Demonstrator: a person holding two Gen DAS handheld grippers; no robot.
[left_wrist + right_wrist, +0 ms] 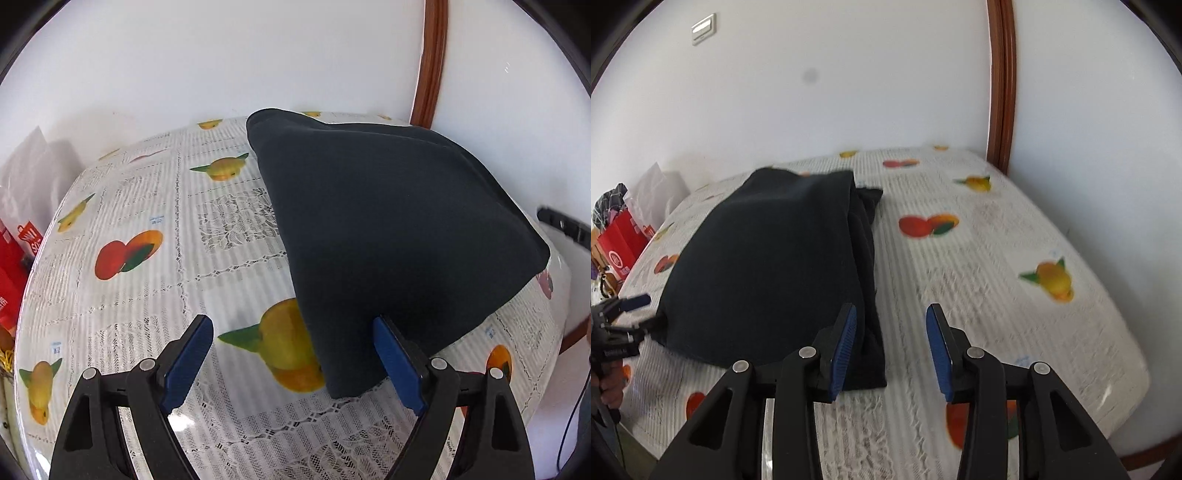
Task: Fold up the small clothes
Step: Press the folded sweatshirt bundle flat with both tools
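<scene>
Hovering low over the bench [122, 306], the left hand-held gripper [291, 365] has its blue pads spread wide, the near corner of the dark folded garment [388, 229] lying between them. The right hand-held gripper [890, 347] also stands apart, gripping nothing, just beside the garment's right edge. A fruit-printed lace tablecloth [997, 266] covers the bench.

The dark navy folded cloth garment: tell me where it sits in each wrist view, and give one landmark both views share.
Left wrist view: the dark navy folded garment fills centre-right, its near corner between the open fingers of the left gripper.
Right wrist view: the garment lies centre-left, beside the right gripper.
Shared landmark: the brown wooden door frame behind the fruit-print lace tablecloth.
</scene>
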